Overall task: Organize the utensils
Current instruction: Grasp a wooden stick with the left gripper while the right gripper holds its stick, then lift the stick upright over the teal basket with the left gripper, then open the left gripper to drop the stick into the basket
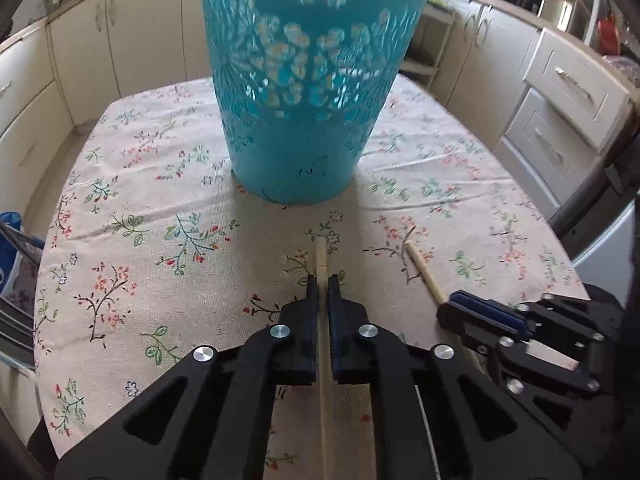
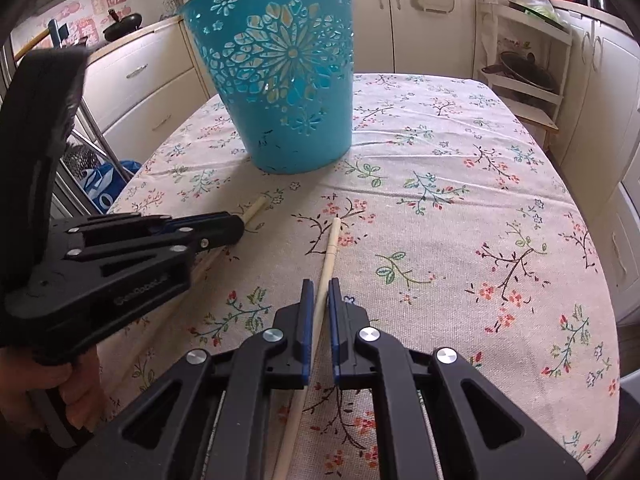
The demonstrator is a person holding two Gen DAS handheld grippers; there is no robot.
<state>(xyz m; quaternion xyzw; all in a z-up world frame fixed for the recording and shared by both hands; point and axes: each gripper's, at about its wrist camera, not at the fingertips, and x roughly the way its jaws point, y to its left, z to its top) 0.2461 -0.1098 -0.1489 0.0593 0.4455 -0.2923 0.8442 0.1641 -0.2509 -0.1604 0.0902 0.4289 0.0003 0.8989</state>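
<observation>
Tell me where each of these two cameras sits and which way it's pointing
Left wrist: on the left gripper, looking along its chopstick to the blue basket; the right gripper shows at right.
Right wrist: on the right gripper, looking along its chopstick to the basket; the left gripper and hand show at left.
Shared: basket, floral tablecloth, both chopsticks.

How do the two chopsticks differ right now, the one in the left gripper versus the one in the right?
The left gripper is shut tight on the left chopstick; the right chopstick sits between the right gripper fingers with a visible gap, so its grip is uncertain. The left chopstick points straight toward the blue basket; the right chopstick angles across its jaws. Both are pale wood, low over the floral tablecloth.
</observation>
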